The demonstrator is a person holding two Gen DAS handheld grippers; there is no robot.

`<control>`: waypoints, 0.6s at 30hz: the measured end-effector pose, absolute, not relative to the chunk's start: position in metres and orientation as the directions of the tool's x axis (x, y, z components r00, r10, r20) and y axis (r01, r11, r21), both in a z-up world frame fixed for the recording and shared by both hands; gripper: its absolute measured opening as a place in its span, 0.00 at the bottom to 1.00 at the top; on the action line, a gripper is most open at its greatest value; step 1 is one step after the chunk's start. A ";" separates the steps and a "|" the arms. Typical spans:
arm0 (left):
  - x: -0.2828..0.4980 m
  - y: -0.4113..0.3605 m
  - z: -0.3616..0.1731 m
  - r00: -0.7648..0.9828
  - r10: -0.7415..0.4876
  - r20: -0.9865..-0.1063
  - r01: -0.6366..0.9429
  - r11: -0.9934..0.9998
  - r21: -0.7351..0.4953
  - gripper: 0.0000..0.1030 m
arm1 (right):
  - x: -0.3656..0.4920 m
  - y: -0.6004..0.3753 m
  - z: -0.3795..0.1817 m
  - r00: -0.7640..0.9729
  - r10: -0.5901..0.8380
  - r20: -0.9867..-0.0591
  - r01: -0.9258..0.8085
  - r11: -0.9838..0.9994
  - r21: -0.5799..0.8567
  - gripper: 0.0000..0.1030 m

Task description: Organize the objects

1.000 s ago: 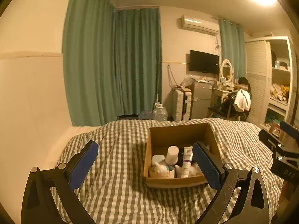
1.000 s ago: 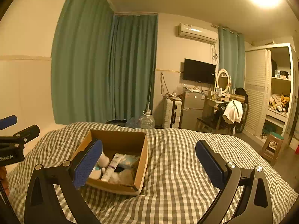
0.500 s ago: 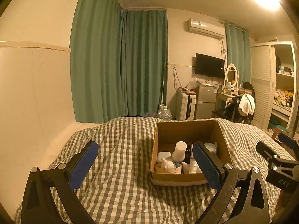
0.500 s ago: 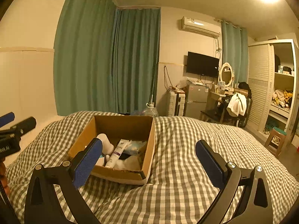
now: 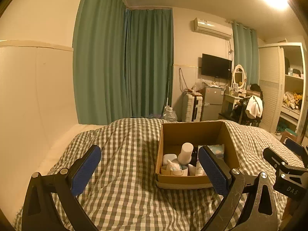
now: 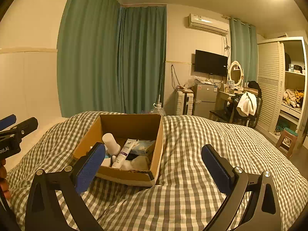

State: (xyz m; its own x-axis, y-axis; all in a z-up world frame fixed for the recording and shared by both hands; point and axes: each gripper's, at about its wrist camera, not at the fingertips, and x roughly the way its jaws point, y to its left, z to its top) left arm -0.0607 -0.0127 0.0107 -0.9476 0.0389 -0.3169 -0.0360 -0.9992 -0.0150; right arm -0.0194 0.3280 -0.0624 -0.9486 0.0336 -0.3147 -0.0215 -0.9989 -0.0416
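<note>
Cardboard box point(image 6: 123, 150) mid-bed already holds the bottle point(image 6: 111, 144), tube point(image 6: 123, 153) and packets, both tools, left tool point(image 5: 148, 171) and right tool point(image 6: 154, 167), spread wide and empty, so sorting looks either done or pending.

- The cardboard box point(image 5: 194, 181) now sits farther right in the left wrist view than a second ago, and larger; the left gripper point(image 5: 149, 170) has drawn closer and swung left, so more of the left-hand wall shows.
- In the right wrist view the box point(image 6: 127, 176) has slid from the left side toward the middle, behind the right gripper point(image 6: 154, 164) and its left pad.
- The white bottle point(image 6: 111, 143) and tube point(image 6: 125, 152) inside look bigger.
- Less floor beside the bed point(image 6: 192, 150) shows at its right edge.
</note>
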 end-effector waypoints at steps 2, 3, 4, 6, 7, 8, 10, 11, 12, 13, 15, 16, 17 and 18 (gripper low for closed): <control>-0.061 -0.012 0.010 -0.948 0.039 -0.317 -0.037 -0.999 -0.010 1.00 | -0.020 0.328 -0.063 -0.948 0.034 -0.317 -0.021 -0.999 -0.043 0.97; -0.060 -0.012 0.010 -0.948 0.040 -0.316 -0.039 -0.999 -0.010 1.00 | -0.020 0.327 -0.064 -0.947 0.034 -0.318 -0.021 -0.999 -0.044 0.97; -0.060 -0.011 0.009 -0.947 0.041 -0.318 -0.040 -0.999 -0.009 1.00 | -0.020 0.327 -0.064 -0.947 0.035 -0.320 -0.022 -0.999 -0.045 0.97; -0.061 -0.011 0.009 -0.947 0.041 -0.320 -0.041 -0.999 -0.007 1.00 | -0.020 0.326 -0.065 -0.947 0.038 -0.319 -0.024 -0.999 -0.047 0.97; -0.061 -0.010 0.009 -0.946 0.042 -0.320 -0.042 -0.999 -0.006 1.00 | -0.020 0.326 -0.065 -0.946 0.037 -0.321 -0.023 -0.999 -0.046 0.97; -0.061 -0.010 0.008 -0.946 0.042 -0.320 -0.043 -0.999 -0.004 1.00 | -0.020 0.326 -0.066 -0.945 0.034 -0.324 -0.021 -0.999 -0.044 0.97; -0.062 -0.010 0.008 -0.946 0.045 -0.322 -0.045 -0.999 -0.007 1.00 | -0.020 0.326 -0.066 -0.946 0.030 -0.323 -0.018 -0.999 -0.043 0.97; -0.062 -0.009 0.008 -0.944 0.051 -0.325 -0.050 -0.999 -0.012 1.00 | -0.020 0.326 -0.066 -0.946 0.030 -0.322 -0.017 -0.999 -0.043 0.97; -0.062 -0.010 0.007 -0.943 0.056 -0.328 -0.053 -0.998 -0.017 1.00 | -0.020 0.325 -0.066 -0.947 0.031 -0.320 -0.018 -0.999 -0.044 0.97; -0.062 -0.010 0.006 -0.942 0.059 -0.330 -0.055 -0.998 -0.021 1.00 | -0.019 0.325 -0.066 -0.947 0.031 -0.319 -0.018 -0.999 -0.044 0.97; -0.062 -0.010 0.006 -0.943 0.057 -0.329 -0.053 -0.998 -0.022 1.00 | -0.019 0.325 -0.066 -0.947 0.032 -0.320 -0.018 -0.999 -0.045 0.97; -0.062 -0.009 0.005 -0.943 0.056 -0.328 -0.052 -0.998 -0.020 1.00 | -0.019 0.325 -0.067 -0.947 0.031 -0.320 -0.018 -0.999 -0.046 0.97; -0.062 -0.009 0.005 -0.944 0.054 -0.327 -0.051 -0.999 -0.017 1.00 | -0.018 0.325 -0.066 -0.947 0.030 -0.320 -0.017 -0.999 -0.045 0.97; -0.062 -0.009 0.005 -0.944 0.051 -0.325 -0.049 -0.999 -0.014 1.00 | -0.018 0.324 -0.067 -0.947 0.030 -0.321 -0.016 -0.999 -0.046 0.97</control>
